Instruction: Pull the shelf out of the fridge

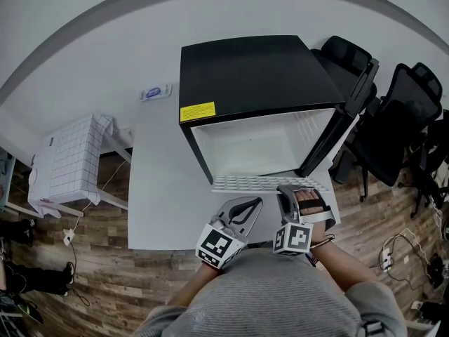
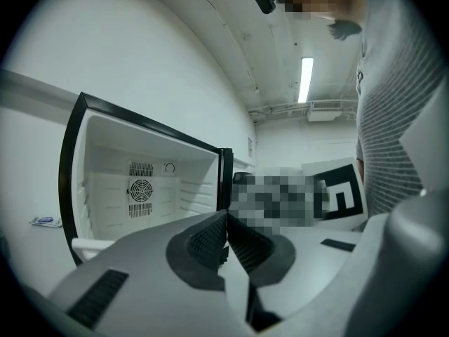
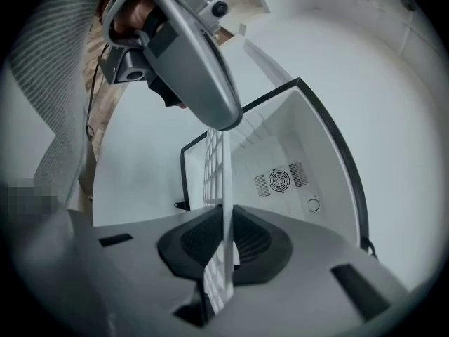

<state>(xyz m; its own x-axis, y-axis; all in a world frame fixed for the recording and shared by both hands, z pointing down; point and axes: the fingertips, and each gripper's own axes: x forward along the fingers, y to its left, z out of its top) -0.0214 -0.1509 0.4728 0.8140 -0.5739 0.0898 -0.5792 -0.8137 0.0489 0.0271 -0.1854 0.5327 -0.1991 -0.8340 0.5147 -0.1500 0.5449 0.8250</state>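
Note:
A black mini fridge (image 1: 252, 76) stands on the white table (image 1: 158, 188) with its door (image 1: 335, 137) swung open to the right. The white wire shelf (image 1: 261, 183) sticks out of the fridge's front. My right gripper (image 1: 297, 196) is shut on the shelf's front edge; in the right gripper view the shelf (image 3: 216, 167) runs edge-on between the pads of the right gripper (image 3: 226, 225). My left gripper (image 1: 243, 209) hangs just left of it, near the shelf, shut with nothing in it. In the left gripper view the left gripper (image 2: 226, 234) points at the empty fridge interior (image 2: 140, 188).
Black office chairs (image 1: 393, 118) crowd the fridge's right side. A white grid-patterned stand (image 1: 70, 161) sits left of the table. A small blue-and-white item (image 1: 154, 93) lies on the table beside the fridge. Cables (image 1: 400, 248) trail on the wooden floor.

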